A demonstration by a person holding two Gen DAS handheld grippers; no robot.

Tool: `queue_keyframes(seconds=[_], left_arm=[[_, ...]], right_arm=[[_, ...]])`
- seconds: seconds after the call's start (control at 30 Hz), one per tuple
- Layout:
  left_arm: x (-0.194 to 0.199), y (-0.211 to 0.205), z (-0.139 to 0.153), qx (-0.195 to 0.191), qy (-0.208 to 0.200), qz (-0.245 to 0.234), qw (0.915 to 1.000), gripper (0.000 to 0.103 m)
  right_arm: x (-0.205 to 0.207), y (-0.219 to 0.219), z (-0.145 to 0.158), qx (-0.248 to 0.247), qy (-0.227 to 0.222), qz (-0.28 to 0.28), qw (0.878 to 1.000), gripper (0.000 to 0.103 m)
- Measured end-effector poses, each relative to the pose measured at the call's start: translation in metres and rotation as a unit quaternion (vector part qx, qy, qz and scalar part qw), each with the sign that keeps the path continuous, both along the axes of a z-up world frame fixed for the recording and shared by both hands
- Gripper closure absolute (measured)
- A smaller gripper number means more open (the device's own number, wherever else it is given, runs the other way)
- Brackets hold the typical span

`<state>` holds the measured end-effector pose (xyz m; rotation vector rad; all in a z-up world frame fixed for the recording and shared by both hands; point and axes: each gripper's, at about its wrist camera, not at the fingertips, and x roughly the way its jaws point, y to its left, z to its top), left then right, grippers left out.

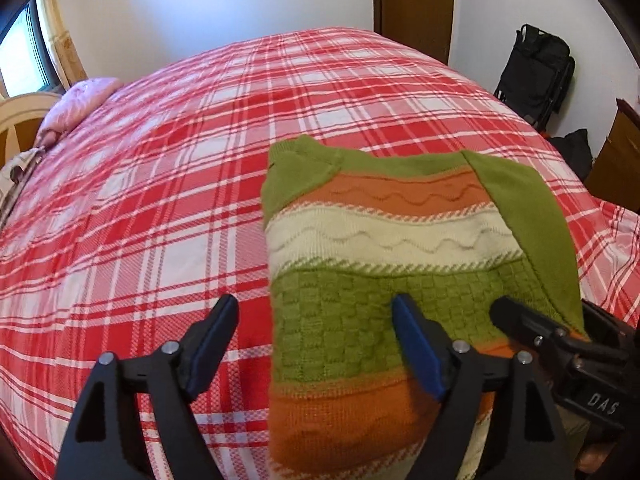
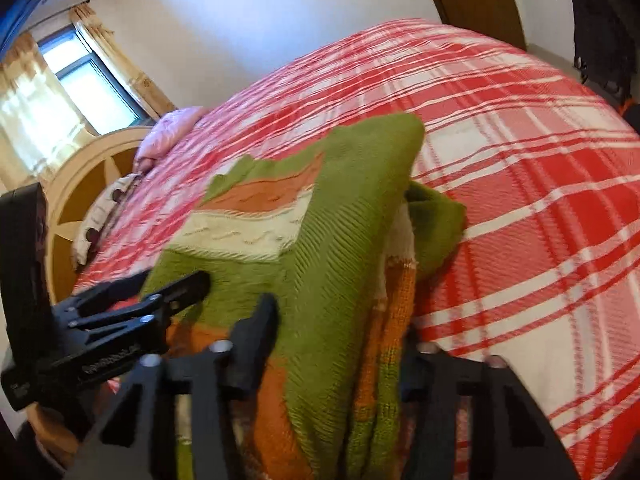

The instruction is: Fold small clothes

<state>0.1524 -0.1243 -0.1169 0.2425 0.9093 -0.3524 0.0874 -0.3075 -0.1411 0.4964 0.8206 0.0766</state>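
Observation:
A small knitted sweater (image 1: 384, 232), striped green, orange and cream, lies on the red plaid bed cover (image 1: 160, 184) with both green sleeves folded onto its body. My left gripper (image 1: 316, 320) is open above the sweater's near left edge, one finger over the knit, the other over the cover. My right gripper (image 2: 340, 340) has its fingers wide apart around the sweater's bunched right side and sleeve (image 2: 340, 240), which rises between them; its right finger is hidden by cloth. In the left wrist view the right gripper (image 1: 532, 328) shows at the sweater's right edge.
A pink pillow (image 1: 80, 100) and a wooden headboard (image 2: 80, 184) are at the far left end of the bed. A black bag (image 1: 536, 76) leans on the wall beside a brown door (image 1: 412, 0). A window with curtains (image 2: 80, 80) is behind the headboard.

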Motion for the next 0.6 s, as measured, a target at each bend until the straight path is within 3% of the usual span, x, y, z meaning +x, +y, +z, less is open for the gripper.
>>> queue_keyframes(seconds=[0.03, 0.2, 0.37, 0.6], left_arm=[[-0.001, -0.001, 0.000, -0.005, 0.003, -0.010, 0.9999, 0.044], [-0.011, -0.010, 0.004, -0.001, -0.010, -0.025, 0.9996, 0.071], [-0.015, -0.001, 0.016, -0.025, -0.013, -0.021, 0.9994, 0.075], [-0.024, -0.004, 0.031, -0.021, -0.036, -0.027, 0.9988, 0.075]], right_arm=[[0.000, 0.000, 0.001, -0.004, -0.001, -0.002, 1.000, 0.061], [-0.007, 0.007, 0.010, -0.026, -0.015, -0.009, 1.000, 0.067], [-0.019, 0.013, 0.026, -0.037, -0.042, -0.015, 0.998, 0.068], [-0.038, 0.019, 0.056, -0.050, -0.077, -0.022, 0.996, 0.069]])
